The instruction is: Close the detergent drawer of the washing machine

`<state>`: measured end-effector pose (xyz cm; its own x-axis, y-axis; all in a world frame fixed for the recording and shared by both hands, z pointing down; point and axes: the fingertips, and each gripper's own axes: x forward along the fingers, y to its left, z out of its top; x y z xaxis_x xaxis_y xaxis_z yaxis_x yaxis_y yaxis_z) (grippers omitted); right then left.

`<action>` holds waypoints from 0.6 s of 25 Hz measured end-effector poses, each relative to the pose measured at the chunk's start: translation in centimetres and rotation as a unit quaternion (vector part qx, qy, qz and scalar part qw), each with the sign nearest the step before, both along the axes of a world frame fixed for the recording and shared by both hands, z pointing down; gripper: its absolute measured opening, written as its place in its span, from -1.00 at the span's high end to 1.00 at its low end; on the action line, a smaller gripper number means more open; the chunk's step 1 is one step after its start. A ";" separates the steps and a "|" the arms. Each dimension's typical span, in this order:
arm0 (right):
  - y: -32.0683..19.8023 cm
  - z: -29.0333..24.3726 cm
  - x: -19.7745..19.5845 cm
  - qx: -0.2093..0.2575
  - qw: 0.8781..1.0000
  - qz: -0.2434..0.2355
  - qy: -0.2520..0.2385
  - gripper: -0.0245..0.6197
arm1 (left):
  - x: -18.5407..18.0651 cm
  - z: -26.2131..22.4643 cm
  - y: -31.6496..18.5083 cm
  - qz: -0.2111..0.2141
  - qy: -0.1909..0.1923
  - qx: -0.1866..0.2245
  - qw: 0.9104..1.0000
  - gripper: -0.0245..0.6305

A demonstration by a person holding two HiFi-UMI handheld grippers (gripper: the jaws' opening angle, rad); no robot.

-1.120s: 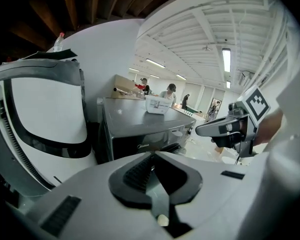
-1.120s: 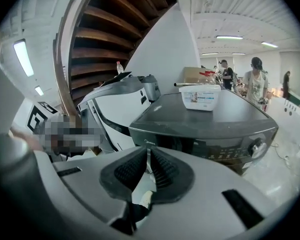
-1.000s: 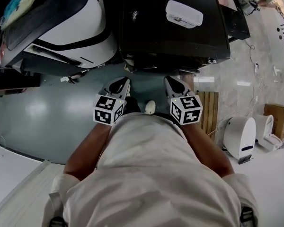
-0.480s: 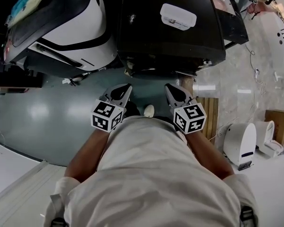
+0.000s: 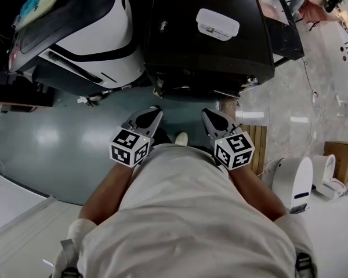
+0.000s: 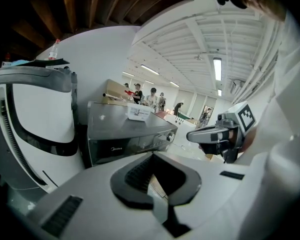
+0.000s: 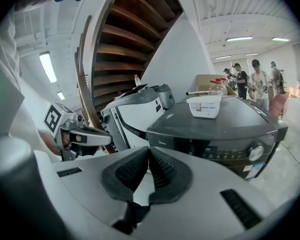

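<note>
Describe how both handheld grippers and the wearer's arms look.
The left gripper and right gripper are light grey tapered shells with dark ribbed pads. Each carries a white cube printed with black square markers. No cables show. White sleeves leave the forearms bare.

Two grippers (image 5: pixel 156 110) (image 5: pixel 205 112), one dark washing machine (image 5: pixel 180 45), one white box (image 5: pixel 217 23).

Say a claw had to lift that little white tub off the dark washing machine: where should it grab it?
Probably across the white tub's short width, just under its top lip, coming down from above. It sits flat and alone on the washing machine's top, and its walls narrow downward, so the lip would likely catch on the claw.
</note>
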<state>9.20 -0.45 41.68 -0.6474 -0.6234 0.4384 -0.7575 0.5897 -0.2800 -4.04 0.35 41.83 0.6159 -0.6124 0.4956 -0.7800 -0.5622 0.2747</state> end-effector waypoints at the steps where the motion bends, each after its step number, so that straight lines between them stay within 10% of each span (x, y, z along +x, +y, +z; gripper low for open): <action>1: 0.0 -0.1 0.0 0.002 1.000 -0.001 0.000 0.90 | 0.0 0.0 0.1 0.000 0.000 0.000 1.000 0.93; 15: -0.5 -1.1 0.0 0.016 1.000 -0.005 0.000 0.91 | 0.6 -0.2 -0.6 0.008 -0.002 0.002 1.000 0.93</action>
<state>9.24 -0.94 40.55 -0.6543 -0.6303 0.4179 -0.7510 0.6062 -0.2618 -3.42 -0.26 41.63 0.6246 -0.6037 0.4955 -0.7713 -0.5764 0.2700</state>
